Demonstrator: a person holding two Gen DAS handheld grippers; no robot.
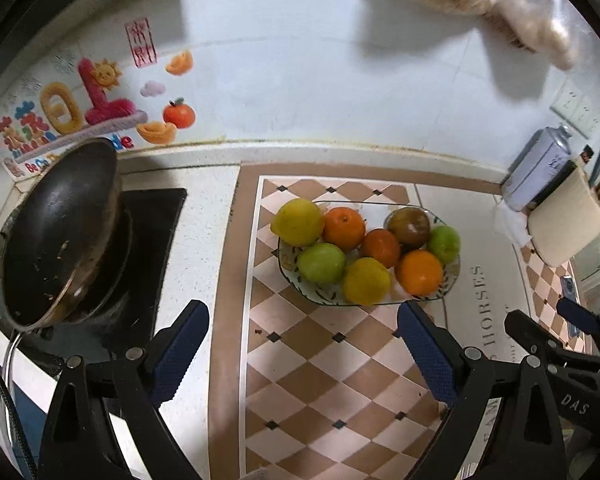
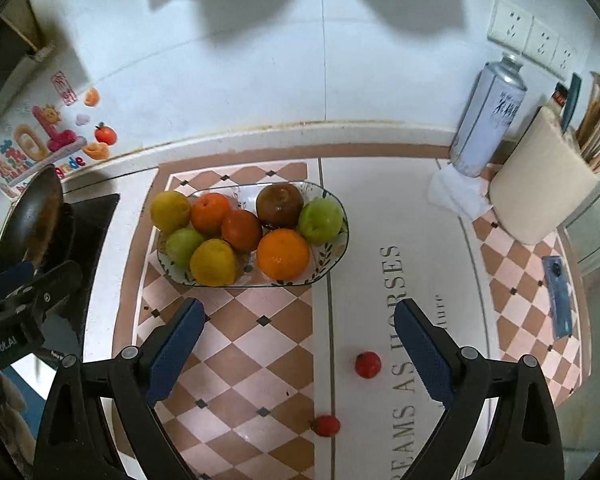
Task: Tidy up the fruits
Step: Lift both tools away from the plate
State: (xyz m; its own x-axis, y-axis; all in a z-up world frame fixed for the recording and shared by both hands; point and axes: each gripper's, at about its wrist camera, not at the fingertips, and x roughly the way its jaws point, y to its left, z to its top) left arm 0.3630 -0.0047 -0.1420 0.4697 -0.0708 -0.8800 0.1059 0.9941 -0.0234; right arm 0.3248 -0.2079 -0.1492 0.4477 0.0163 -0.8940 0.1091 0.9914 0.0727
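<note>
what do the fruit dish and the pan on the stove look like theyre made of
The fruit dish looks like glazed ceramic or glass: a glossy pale wall with painted leaf sprigs. The pan looks like dark, dull metal, worn brownish along its rim, with crumbs stuck inside.

A shallow glass dish (image 2: 332,200) with a leaf-pattern rim holds eight fruits piled touching: two yellow, two green, three orange (image 2: 283,254) and one dark brown-red (image 2: 280,205). Two small red fruits (image 2: 367,364) lie loose on the desk, well in front of the dish.
</note>
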